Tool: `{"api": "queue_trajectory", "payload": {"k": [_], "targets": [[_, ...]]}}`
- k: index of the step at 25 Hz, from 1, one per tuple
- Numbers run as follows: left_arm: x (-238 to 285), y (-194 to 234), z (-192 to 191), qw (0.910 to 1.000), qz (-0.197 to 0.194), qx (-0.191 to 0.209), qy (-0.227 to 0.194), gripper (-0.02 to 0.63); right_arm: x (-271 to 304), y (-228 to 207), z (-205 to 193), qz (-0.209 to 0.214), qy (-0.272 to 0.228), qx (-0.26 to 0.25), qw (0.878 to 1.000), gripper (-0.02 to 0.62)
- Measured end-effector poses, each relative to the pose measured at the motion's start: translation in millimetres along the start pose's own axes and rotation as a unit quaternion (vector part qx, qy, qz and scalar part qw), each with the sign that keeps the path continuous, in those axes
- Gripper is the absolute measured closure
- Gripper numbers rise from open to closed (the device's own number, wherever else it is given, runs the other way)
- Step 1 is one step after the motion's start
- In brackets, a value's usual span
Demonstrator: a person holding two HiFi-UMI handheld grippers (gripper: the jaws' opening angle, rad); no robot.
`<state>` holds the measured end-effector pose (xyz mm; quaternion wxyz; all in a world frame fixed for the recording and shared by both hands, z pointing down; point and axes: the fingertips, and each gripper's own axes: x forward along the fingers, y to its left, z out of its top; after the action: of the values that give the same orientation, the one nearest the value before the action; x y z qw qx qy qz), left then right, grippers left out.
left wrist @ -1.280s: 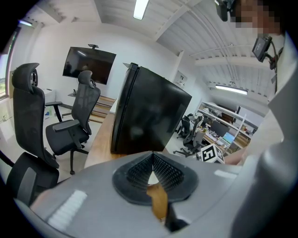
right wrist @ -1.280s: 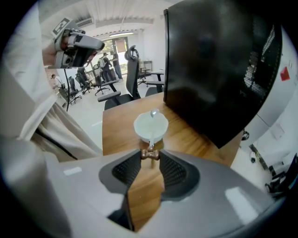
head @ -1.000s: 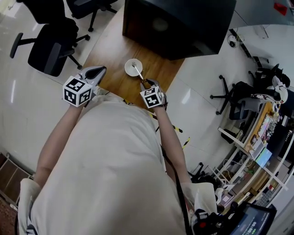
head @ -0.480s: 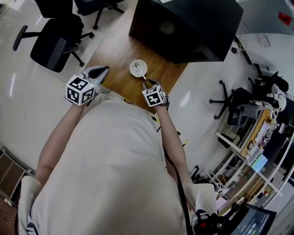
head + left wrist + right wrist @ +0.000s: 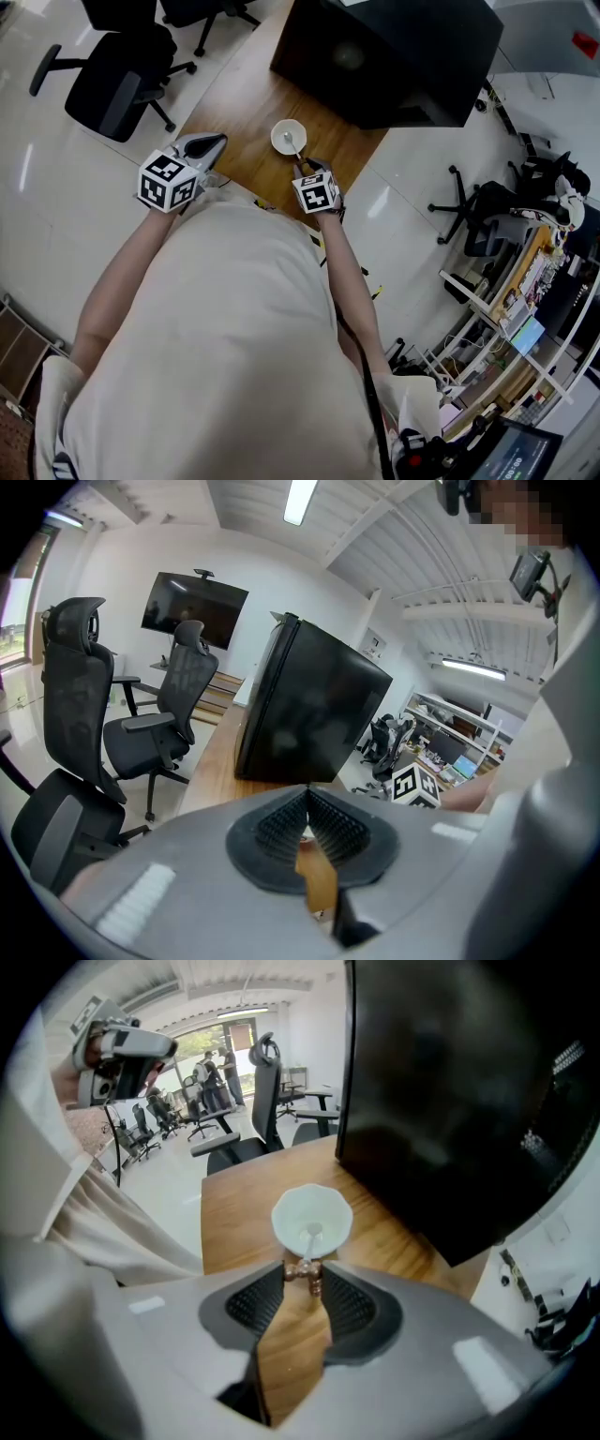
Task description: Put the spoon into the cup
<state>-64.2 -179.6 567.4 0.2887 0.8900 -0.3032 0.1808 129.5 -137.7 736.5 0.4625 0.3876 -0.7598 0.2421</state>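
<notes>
A person standing at a wooden table [image 5: 239, 103] works 2 hand-held tongs, seen from above. The right tongs [image 5: 304, 169] point steeply down at a small white cup [image 5: 277, 139] that stands upright on the table, in front of a large black box [image 5: 394, 56]. Seen along the right tongs [image 5: 305, 1274], their tips pinch the copper-coloured end of the spoon [image 5: 309, 1241]; its pale bowl lies inside the cup [image 5: 286, 1213], with the handle slanting back over the near rim to the tongs.

The left tongs [image 5: 214, 143] hang over the table's near left edge, well apart from the cup. In their own view, these tongs [image 5: 307, 794] are pressed together at the tips, with nothing between them.

2 black office chairs [image 5: 117, 80] stand on the pale floor to the left of the table.
</notes>
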Motion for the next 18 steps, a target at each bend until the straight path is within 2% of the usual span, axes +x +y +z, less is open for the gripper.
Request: {"api": "queue_trajectory", "payload": {"k": [3,7,18], "targets": [[-0.7,0.3,-1.3,1.0,-0.001,-0.001,0.001,0.604,1.5,2.5,2.7,-0.001,0.0,0.008,1.0,0.469],[-3.0,-0.5,-1.3,1.0,-0.001,0.0,-0.001,0.604,2.7,3.4,5.0,-0.003,-0.002,-0.006,1.0,0.469],[-24.2,17.3,-4.1,1.0,0.002,0.001,-0.003,0.604,13.2,2.9,3.0,-0.014,0.004,0.031,0.999,0.468]]}}
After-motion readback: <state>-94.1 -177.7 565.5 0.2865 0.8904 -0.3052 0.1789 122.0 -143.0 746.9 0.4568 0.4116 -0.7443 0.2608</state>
